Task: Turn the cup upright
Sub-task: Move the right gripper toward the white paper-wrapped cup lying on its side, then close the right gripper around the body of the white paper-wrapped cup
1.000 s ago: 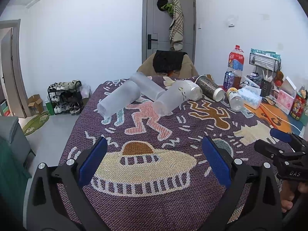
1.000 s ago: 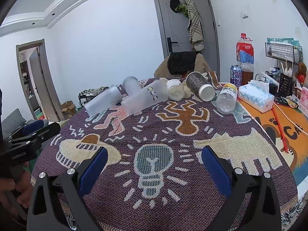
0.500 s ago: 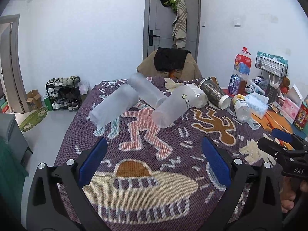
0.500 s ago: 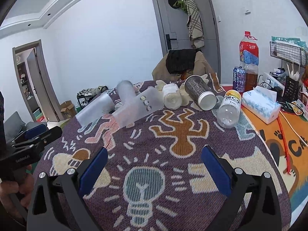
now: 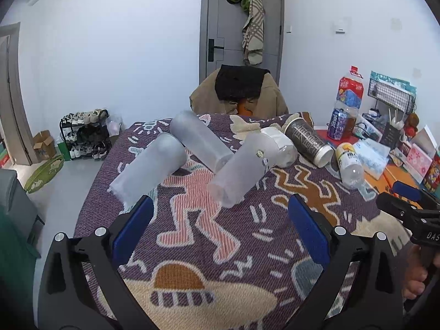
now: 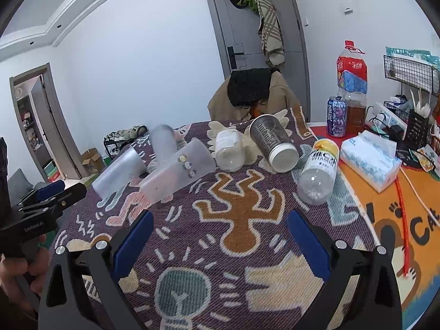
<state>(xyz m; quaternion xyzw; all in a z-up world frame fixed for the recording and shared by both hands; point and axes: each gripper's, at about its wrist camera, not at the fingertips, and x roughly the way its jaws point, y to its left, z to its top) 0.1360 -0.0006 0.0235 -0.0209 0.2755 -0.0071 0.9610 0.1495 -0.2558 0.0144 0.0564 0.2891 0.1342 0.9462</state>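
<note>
Three frosted plastic cups lie on their sides on the patterned cloth. One with small stickers (image 5: 242, 169) (image 6: 178, 173) points its base toward me. A second (image 5: 148, 172) (image 6: 118, 172) lies to its left, a third (image 5: 200, 140) (image 6: 163, 141) behind them. My left gripper (image 5: 220, 227) is open and empty, just short of the sticker cup. My right gripper (image 6: 220, 236) is open and empty, nearer the table's front, to the right of the cups.
A dark paper cup (image 6: 273, 143), a small clear jar (image 6: 228, 150) and a clear bottle with a yellow cap (image 6: 320, 172) lie on their sides to the right. A tissue pack (image 6: 370, 159), drink bottles (image 6: 352, 82) and a wire rack (image 6: 409, 71) stand at the far right.
Both grippers have moved forward toward the cups, which now look larger and closer. Both stay open. The cups have not moved.
</note>
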